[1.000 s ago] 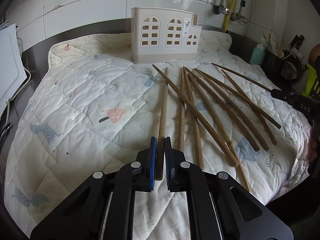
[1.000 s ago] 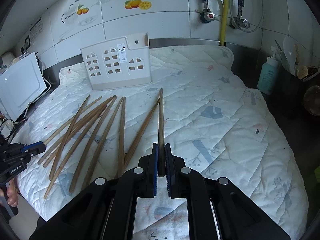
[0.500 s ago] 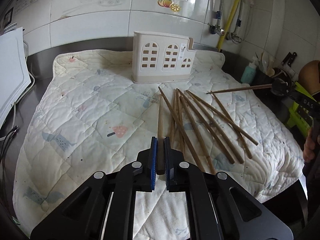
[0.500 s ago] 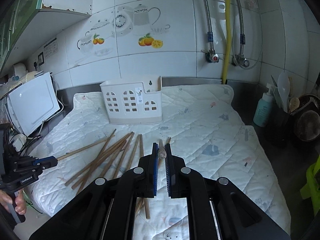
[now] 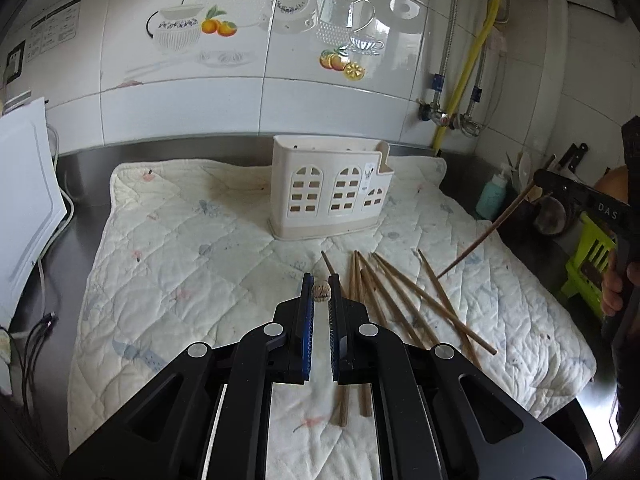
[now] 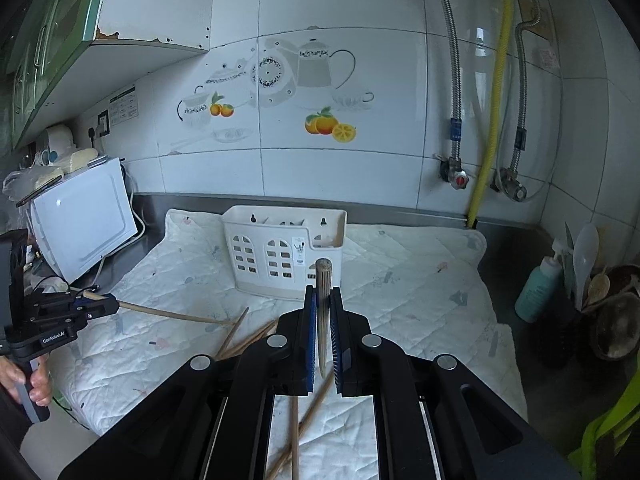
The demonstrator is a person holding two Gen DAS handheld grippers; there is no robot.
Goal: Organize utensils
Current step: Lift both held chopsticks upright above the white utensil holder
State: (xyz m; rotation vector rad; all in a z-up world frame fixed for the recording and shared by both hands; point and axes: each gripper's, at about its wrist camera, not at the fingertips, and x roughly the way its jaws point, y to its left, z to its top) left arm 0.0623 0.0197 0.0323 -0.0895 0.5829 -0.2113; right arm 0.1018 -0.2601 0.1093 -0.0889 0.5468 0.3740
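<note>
each gripper holds one wooden chopstick lifted off the quilted mat (image 5: 168, 240), so the step in hand looks like the carry toward the white utensil caddy (image 5: 332, 196), which stands upright at the back of the mat. the left gripper (image 5: 319, 300) has its jaws narrow, clamped on a chopstick (image 5: 321, 292) that points straight at the camera, so only its round end shows. the right gripper (image 6: 323, 320) likewise has its jaws narrow around its chopstick (image 6: 322, 292), seen steeply end-on with the thick end up. in the left view that same stick slants down toward the mat from the right edge; in the right view the left one reaches in from the left.

the rest of the chopsticks (image 5: 400, 304) lie loosely fanned and crossing on the mat, in front of the caddy and apart from it.

the next move probably calls for turning each stick to near vertical over the caddy's open top and lowering it into a compartment before letting go; the two sticks should go in one at a time so the grippers do not meet.

hard to make out: the caddy's inner dividers are mostly hidden behind its front wall, so which compartment is free cannot be told. both held sticks are foreshortened, and their lower ends are hidden by the jaws. the gripper bodies cover the near part of the mat and the near ends of several loose sticks.
</note>
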